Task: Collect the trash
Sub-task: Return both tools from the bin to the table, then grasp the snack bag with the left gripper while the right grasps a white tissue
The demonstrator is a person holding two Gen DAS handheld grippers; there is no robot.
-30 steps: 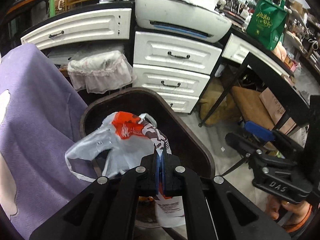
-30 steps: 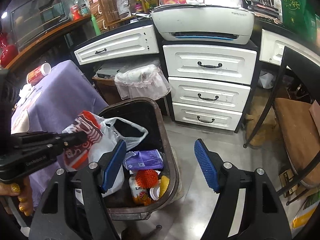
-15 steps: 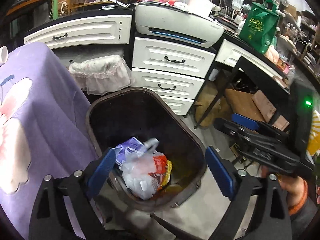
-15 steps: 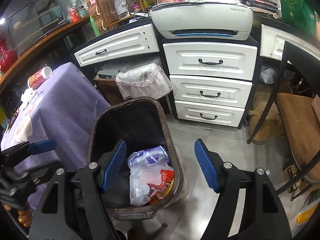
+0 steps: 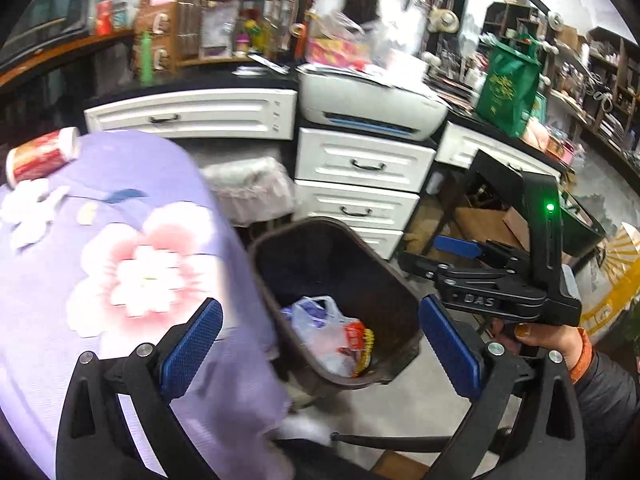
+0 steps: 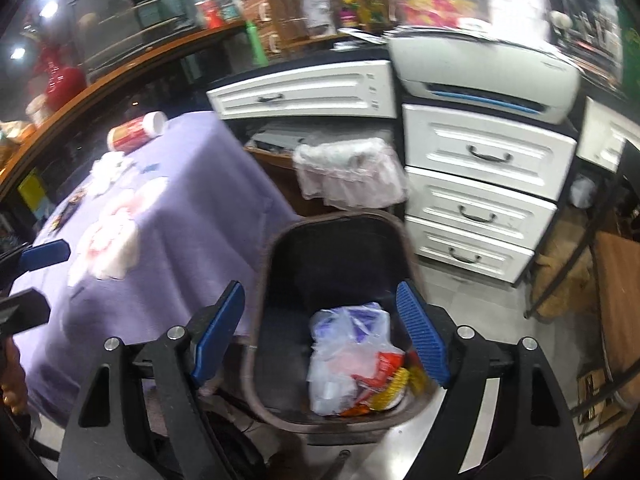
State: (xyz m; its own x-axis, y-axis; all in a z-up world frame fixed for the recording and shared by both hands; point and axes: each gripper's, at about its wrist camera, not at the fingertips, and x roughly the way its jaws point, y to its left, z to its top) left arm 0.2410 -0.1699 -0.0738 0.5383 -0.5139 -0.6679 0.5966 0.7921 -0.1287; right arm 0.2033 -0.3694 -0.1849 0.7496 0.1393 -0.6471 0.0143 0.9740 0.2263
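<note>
Trash in the form of a crumpled translucent white plastic bag with red print [image 5: 325, 336] is seen lying at the bottom of the dark brown plastic bin [image 5: 372, 276], on top of yellow and orange wrappers. Nothing is held between the blue-padded fingers of the left gripper [image 5: 320, 344]; its jaws have just been opening and are spread wide above the bin and the table edge. The right gripper [image 6: 320, 336] is likewise empty, its jaws having just been opened further, with the bin's mouth framed between them. Beside the bin, a table draped in a purple cloth with pink flower prints [image 6: 180, 216] is seen, and on its far corner a red-and-white paper cup [image 6: 136, 130] is lying on its side. Behind stand white drawers [image 6: 484, 184] under a grey-white printer [image 6: 480, 72].
</note>
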